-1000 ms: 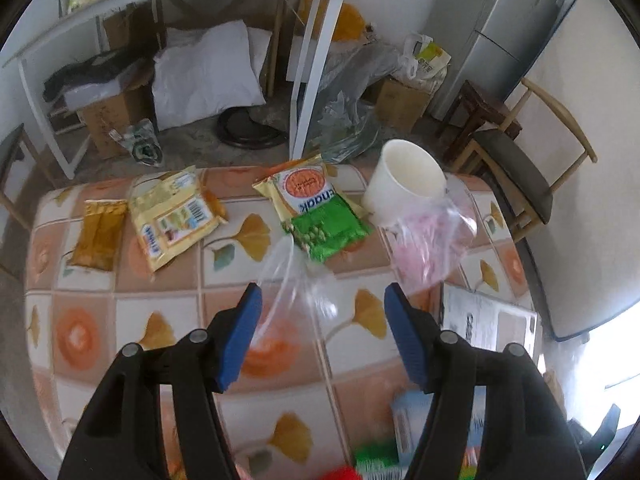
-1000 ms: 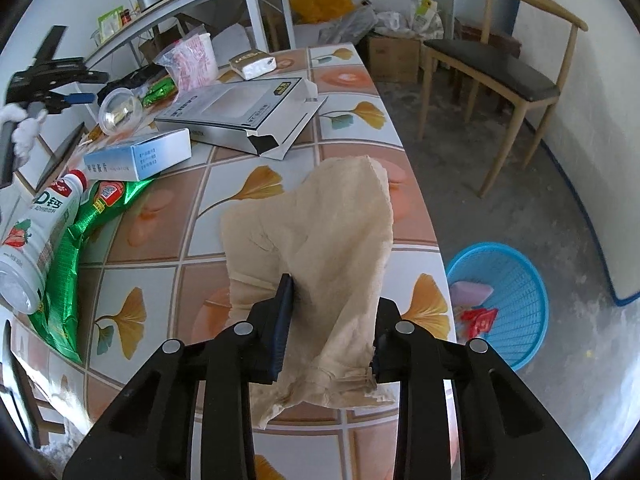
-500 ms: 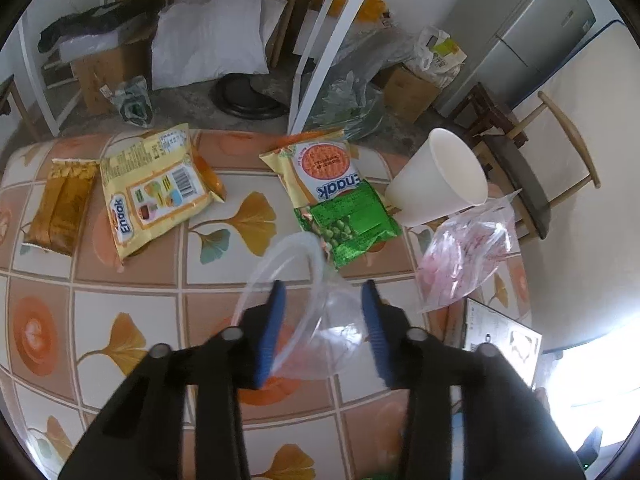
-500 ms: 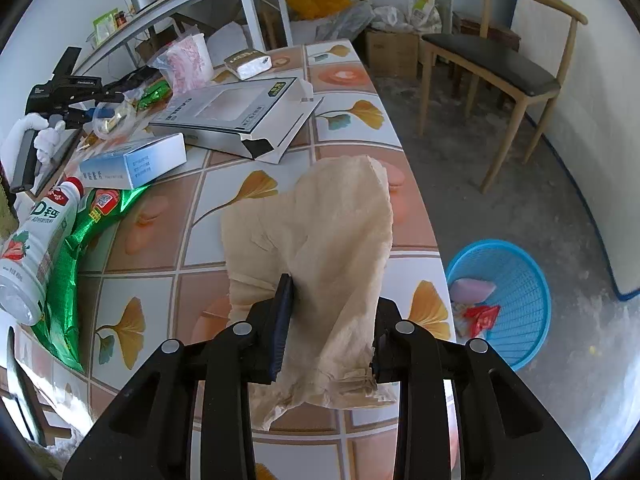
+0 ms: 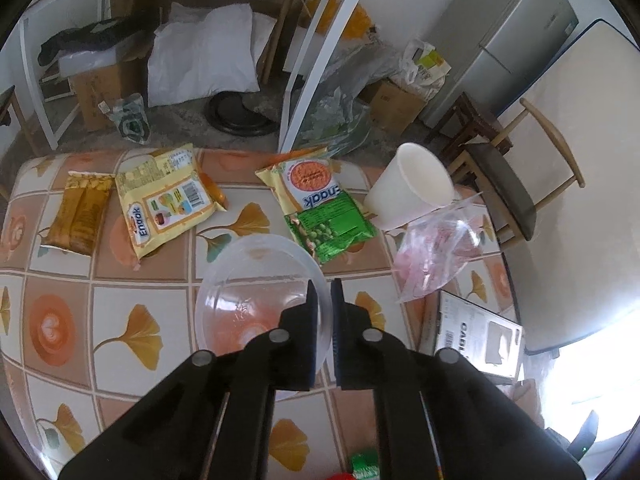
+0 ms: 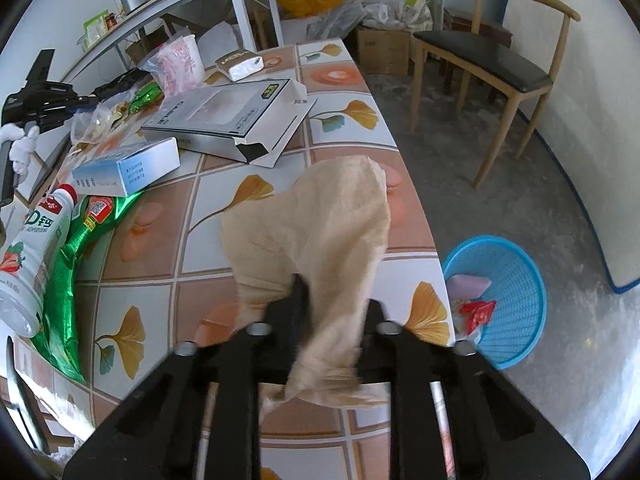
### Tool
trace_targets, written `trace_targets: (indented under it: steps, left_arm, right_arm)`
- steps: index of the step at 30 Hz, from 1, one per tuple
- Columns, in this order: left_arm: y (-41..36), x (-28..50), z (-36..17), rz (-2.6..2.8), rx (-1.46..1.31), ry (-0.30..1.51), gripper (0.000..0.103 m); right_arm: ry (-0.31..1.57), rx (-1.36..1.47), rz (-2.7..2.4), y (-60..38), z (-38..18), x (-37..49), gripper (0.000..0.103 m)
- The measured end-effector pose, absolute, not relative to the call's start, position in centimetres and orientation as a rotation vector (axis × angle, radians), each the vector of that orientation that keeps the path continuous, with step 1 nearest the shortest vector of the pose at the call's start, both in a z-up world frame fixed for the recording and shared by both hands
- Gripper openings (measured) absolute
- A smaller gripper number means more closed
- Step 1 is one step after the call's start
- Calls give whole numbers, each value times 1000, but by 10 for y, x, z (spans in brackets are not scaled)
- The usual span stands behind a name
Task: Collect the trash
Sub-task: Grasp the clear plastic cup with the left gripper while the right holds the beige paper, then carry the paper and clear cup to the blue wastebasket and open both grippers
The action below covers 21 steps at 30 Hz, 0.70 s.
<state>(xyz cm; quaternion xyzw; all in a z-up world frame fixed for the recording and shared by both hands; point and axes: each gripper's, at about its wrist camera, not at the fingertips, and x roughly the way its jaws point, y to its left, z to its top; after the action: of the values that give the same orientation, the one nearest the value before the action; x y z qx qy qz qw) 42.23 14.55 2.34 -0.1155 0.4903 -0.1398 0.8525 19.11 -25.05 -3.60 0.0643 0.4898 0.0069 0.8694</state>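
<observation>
On the tiled table, a clear plastic dome lid point(image 5: 256, 280) lies in front of my left gripper point(image 5: 323, 292). The jaws are closing, and the lid's right rim is pinched between the blue pads. In the right wrist view that left gripper point(image 6: 90, 100) shows at the far left, held by a gloved hand point(image 6: 20, 144). My right gripper point(image 6: 328, 296) has closed tight on a crumpled beige paper napkin point(image 6: 320, 220), which drapes over its fingers near the table's right edge. A blue trash basket point(image 6: 536, 280) stands on the floor to the right, below the table, with wrappers inside.
Snack packets point(image 5: 164, 200) point(image 5: 304, 184), a green pea packet point(image 5: 332, 228), a white paper cup point(image 5: 412, 188) and a clear bag point(image 5: 436, 252) lie beyond the lid. A cable box point(image 6: 224, 116), small blue box point(image 6: 128, 164), bottle point(image 6: 32, 256), green wrapper point(image 6: 68, 272) and chair point(image 6: 488, 64) show in the right view.
The left jaws went from wide apart to pinching the clear lid's rim, and the gripper shifted over the lid. The right jaws squeezed in on the napkin; that hand stayed put.
</observation>
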Motion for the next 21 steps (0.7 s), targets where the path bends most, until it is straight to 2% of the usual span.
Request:
trace_targets:
  steps: [12, 21]
  left_arm:
    - [123, 326, 116, -438, -159, 800, 5]
    - [37, 248, 175, -671, -10, 710, 5]
  right_arm:
    - [1010, 250, 64, -255, -24, 188, 2]
    - [897, 405, 27, -303, 10, 165, 1]
